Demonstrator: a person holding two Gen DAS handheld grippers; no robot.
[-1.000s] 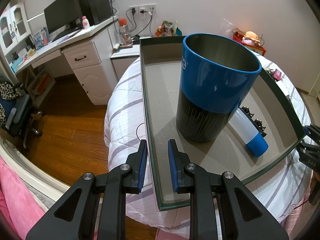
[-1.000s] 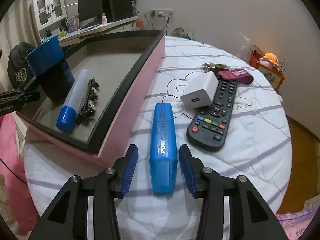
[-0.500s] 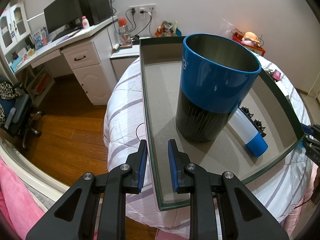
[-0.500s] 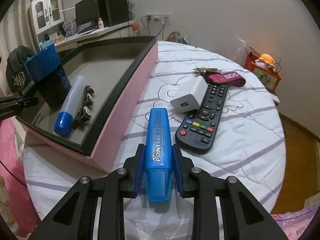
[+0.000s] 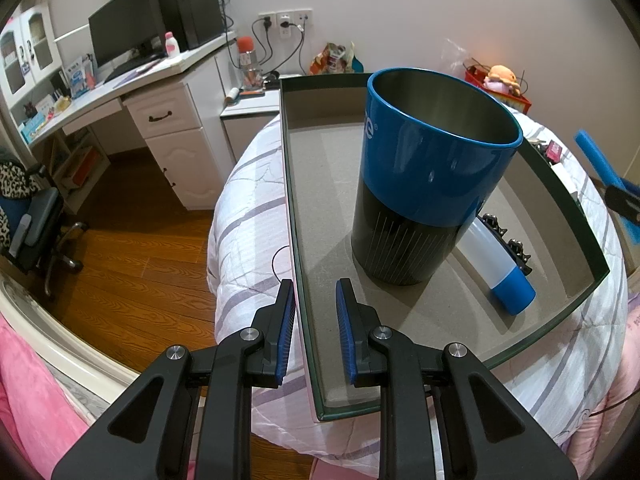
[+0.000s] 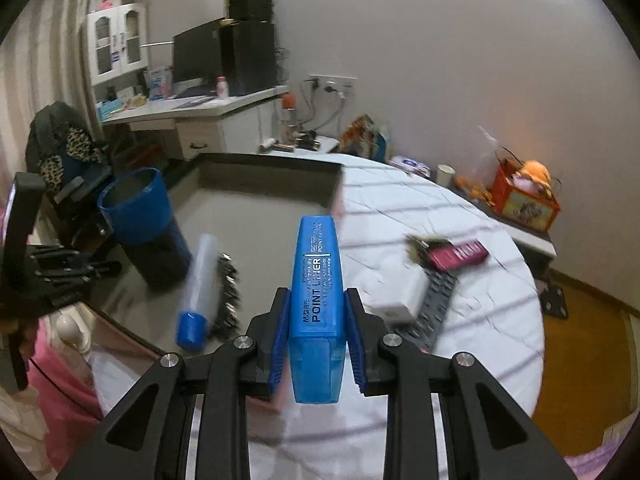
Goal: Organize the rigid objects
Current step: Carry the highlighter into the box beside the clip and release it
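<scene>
The bed point(image 6: 460, 240) with the striped white cover carries everything here, and on its left part lies the large tray point(image 6: 256, 160) with dark rim and grey floor. Inside the tray the blue and black cup point(image 5: 432, 184) stands upright, and beside it lie a tube with a blue cap point(image 6: 196, 284) and a dark spiky clip point(image 6: 229, 292), both with the long axis going away from the camera.

The right gripper point(image 6: 316, 324) has its fingers clamped on the blue highlighter point(image 6: 318, 280); they have just been closing on it. The highlighter is off the bed cover, and its long axis runs forward along the fingers. In the right wrist view the tray lies ahead and to the left of it. The free floor of the tray, beyond the tube and the clip, looks to me the natural place to put it, so the coming move is probably forward and leftward over the near rim.

The left gripper point(image 5: 316, 320) has its fingers close together on both sides of the tray's side wall; I judge it steadies the tray. The right hand is clearly the one to deliver.

On the cover to the right remain a white charger point(image 6: 400, 296), a remote control point(image 6: 436, 300) and a pink item point(image 6: 460, 254).
</scene>
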